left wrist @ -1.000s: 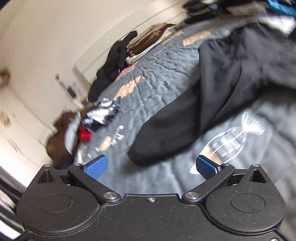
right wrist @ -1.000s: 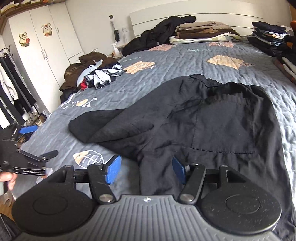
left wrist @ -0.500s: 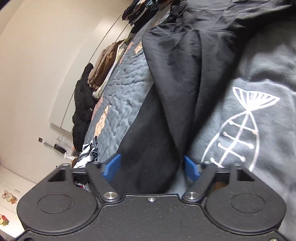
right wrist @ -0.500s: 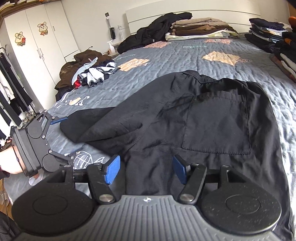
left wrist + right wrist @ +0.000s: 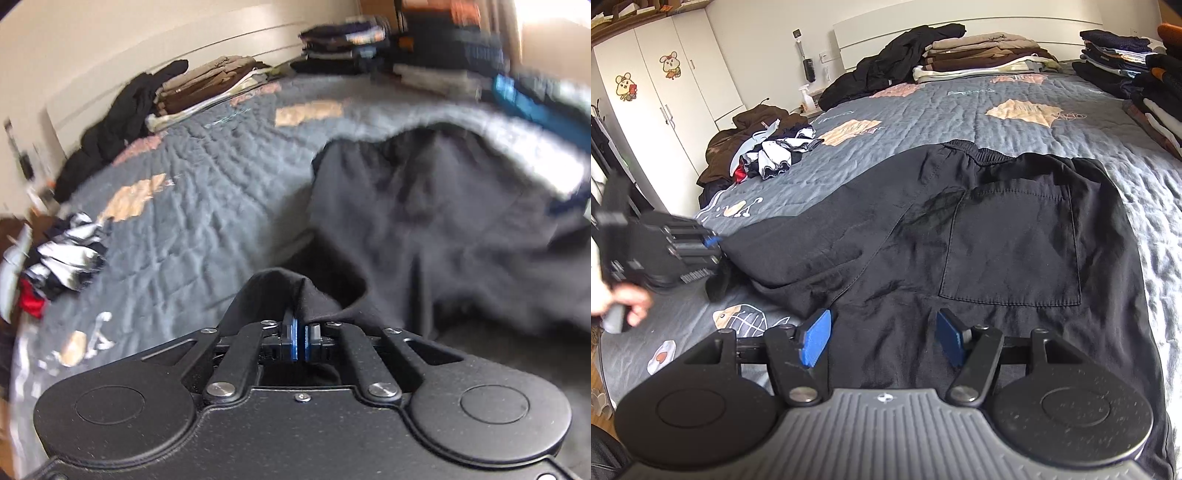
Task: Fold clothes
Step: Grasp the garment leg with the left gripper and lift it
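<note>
We see the bed (image 5: 1015, 122) with the black shorts (image 5: 1008, 251) spread across its near half. At the shorts' left leg end, our left gripper (image 5: 300, 334) pinches a fold of black cloth, jaws closed. Our right gripper (image 5: 882, 341) hovers level over the near hem, jaws wide and empty.

a pair of black woven fabric trousers (image 5: 997, 236) with an elasticated waistband and a stitched patch pocket is spread flat across the grey quilted bedspread (image 5: 960, 110). one leg end is bunched and lifted at the left, creased.
</note>
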Tool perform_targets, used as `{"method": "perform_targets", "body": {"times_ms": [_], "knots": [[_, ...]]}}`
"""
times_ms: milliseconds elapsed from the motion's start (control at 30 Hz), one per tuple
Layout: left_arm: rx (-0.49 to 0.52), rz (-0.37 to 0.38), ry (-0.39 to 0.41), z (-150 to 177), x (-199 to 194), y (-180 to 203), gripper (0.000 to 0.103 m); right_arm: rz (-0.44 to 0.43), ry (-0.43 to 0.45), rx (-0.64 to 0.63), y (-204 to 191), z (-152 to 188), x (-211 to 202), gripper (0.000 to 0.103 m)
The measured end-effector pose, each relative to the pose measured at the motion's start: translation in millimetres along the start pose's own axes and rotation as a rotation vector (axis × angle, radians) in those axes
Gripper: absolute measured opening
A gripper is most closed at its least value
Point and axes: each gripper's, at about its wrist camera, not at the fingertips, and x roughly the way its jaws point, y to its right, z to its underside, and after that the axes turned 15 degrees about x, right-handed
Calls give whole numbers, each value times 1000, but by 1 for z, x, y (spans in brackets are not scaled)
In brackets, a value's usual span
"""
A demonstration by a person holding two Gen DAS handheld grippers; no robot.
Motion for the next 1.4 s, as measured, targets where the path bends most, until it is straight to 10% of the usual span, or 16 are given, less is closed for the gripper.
{"method": "perform_targets", "body": {"times_ms": [200, 400, 500, 700, 1033, 1400], "knots": [[-293, 240, 67, -30, -34, -20, 4, -18, 7, 6, -2, -3, -5, 63], [-319, 21, -179, 12, 5, -41, 10, -21, 8, 9, 0, -3, -8, 63], [-214, -63, -283, 36, 18, -35, 25, -16, 4, 10, 1, -2, -7, 63], [168, -189, -224, 56, -21, 26, 75, -14, -4, 2, 2, -5, -3, 63], [442, -275, -177, 72, 10, 117, 57, -43, 2, -7, -5, -2, -10, 63], [465, -379, -283, 94, 51, 102, 56, -281, -57, -163, -42, 12, -23, 63]]}}
